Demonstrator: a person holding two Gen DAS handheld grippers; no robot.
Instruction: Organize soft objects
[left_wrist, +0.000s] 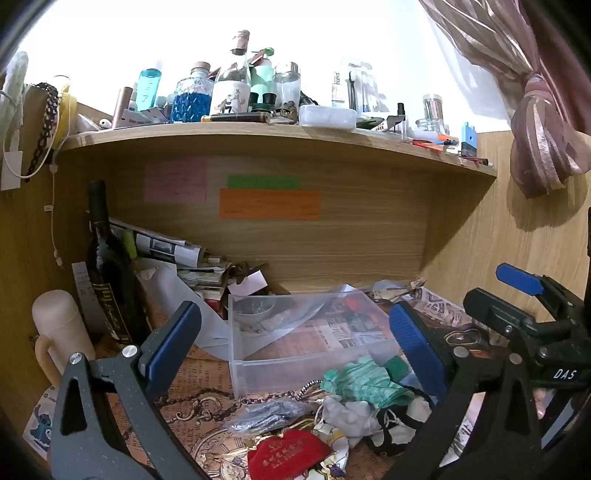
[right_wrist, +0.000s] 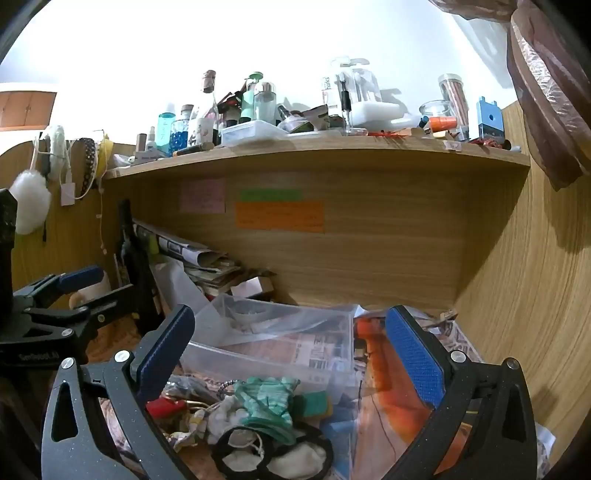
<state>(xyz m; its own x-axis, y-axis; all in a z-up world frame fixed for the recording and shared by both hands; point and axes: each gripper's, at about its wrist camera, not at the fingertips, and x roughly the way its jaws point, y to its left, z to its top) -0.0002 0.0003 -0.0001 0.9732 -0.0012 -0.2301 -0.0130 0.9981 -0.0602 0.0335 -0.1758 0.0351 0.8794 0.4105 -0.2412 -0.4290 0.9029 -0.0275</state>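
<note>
Left gripper (left_wrist: 291, 339): held wide apart with nothing between the fingers, so a soft thing can be picked.
Right gripper (right_wrist: 291, 350): also spread wide and empty, aimed a little down at the pile.
Soft pile: the green cloth (right_wrist: 267, 400), white cloth (left_wrist: 351, 410) and red pouch (left_wrist: 288, 456) are heaped on the worktop, just in front of the box.
Clear box (left_wrist: 295, 373): left open, likely so the soft things can be dropped in.

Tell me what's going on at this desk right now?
A person holds a gripper in each hand over a cluttered desk under a shelf. The left gripper and right gripper are both wide open and hold nothing. Below them lies a heap of soft things: a green cloth, a red pouch and white fabric. A clear plastic bin sits just behind the heap. Nothing from the heap has been picked up yet.
</note>
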